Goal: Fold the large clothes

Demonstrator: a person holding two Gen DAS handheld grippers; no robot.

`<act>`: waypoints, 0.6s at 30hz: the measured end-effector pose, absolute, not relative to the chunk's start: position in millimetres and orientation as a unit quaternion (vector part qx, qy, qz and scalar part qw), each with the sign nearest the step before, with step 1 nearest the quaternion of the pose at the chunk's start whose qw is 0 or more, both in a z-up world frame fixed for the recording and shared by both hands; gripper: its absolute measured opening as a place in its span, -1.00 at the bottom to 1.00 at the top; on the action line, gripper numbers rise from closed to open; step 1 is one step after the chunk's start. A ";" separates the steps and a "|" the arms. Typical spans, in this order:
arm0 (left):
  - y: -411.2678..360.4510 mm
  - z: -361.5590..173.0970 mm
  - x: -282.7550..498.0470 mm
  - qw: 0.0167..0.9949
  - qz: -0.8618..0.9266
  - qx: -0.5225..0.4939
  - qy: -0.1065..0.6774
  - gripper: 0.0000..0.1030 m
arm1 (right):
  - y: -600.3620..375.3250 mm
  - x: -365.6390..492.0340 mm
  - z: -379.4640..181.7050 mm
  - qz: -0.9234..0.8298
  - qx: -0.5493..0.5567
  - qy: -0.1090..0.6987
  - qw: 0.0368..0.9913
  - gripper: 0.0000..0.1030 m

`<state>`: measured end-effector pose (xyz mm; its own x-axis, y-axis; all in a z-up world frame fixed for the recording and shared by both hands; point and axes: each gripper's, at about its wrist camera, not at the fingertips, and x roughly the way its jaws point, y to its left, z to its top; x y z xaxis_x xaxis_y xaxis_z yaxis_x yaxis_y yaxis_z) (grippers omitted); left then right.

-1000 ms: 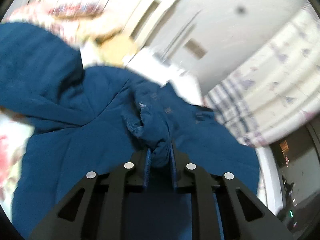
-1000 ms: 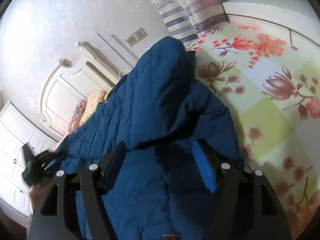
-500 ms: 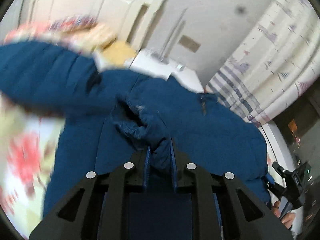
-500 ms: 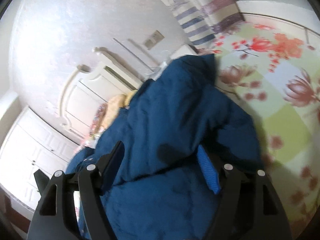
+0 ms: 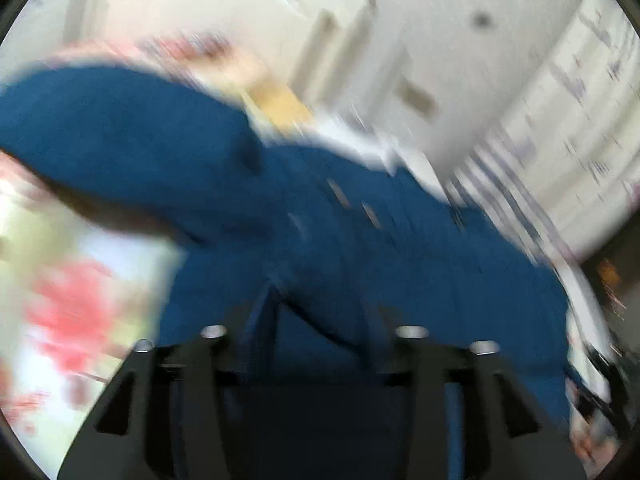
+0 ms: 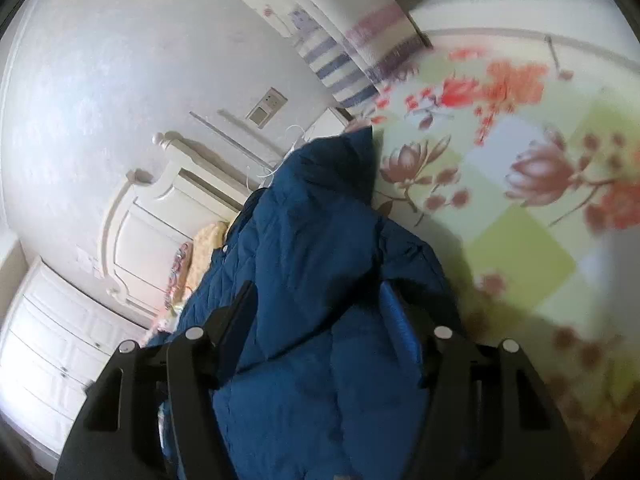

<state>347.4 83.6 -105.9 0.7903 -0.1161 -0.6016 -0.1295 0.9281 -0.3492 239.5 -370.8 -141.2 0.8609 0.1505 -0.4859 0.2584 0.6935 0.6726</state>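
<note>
Left gripper [image 5: 316, 316] has opened wide, releasing the coat [image 5: 360, 240] fold pinched a second ago; fabric now lies loose between its jaws. Left view has blurred.

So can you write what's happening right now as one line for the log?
step: folding | item: blue quilted padded jacket on floral bedsheet | left gripper: open, blurred | right gripper: open over jacket

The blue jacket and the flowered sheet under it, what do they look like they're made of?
The blue jacket looks like a quilted, padded synthetic with a matte finish: stitched diamond lines and puffy folds show on it. The flowered sheet seems a smooth printed woven cloth, perhaps cotton or polyester; it lies flat with a dull surface. Exact fibre can't be told.
</note>
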 end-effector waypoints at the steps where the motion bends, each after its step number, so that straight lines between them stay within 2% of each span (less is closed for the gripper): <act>1: 90.3 -91.0 330.8 0.945 0.046 -0.191 0.261 0.65 | -361.4 238.9 -122.9 -0.036 0.347 0.246 0.904 0.00; 3: 91.5 -75.4 314.2 0.961 0.036 -0.192 0.196 0.72 | -343.2 250.3 -96.9 -0.032 0.273 0.242 0.931 -0.03; 5: 79.7 -69.6 314.0 0.969 -0.006 -0.166 0.184 0.72 | -323.0 273.2 -78.2 -0.023 0.205 0.253 0.945 -0.03; 8: 59.4 -88.9 335.2 0.956 -0.074 -0.141 0.247 0.73 | -303.1 327.7 -72.5 -0.022 0.134 0.301 0.944 -0.06; 11: 54.4 -108.2 357.7 0.932 -0.098 -0.146 0.318 0.73 | -314.4 377.2 -103.4 -0.033 0.138 0.372 0.917 -0.06; 12: 57.3 -114.7 363.3 0.923 -0.098 -0.155 0.338 0.74 | -323.3 390.8 -121.6 -0.071 0.131 0.412 0.899 -0.14; 13: 61.7 -119.8 366.3 0.916 -0.096 -0.169 0.350 0.77 | -334.5 399.2 -139.4 -0.087 0.149 0.443 0.880 -0.48; 14: 66.1 -122.8 368.3 0.912 -0.094 -0.181 0.356 0.84 | -338.8 398.7 -144.3 -0.086 0.175 0.443 0.875 -0.51; 15: 69.1 -123.2 368.7 0.911 -0.092 -0.187 0.357 0.91 | -344.0 394.1 -141.8 -0.086 0.201 0.431 0.875 -0.49; 17: 72.5 -125.2 370.3 0.908 -0.084 -0.189 0.365 0.91 | -342.5 390.9 -130.1 -0.084 0.209 0.414 0.882 -0.37; 18: 71.4 -128.3 372.4 0.904 -0.078 -0.187 0.377 0.91 | -339.1 393.0 -120.8 -0.080 0.201 0.397 0.892 -0.22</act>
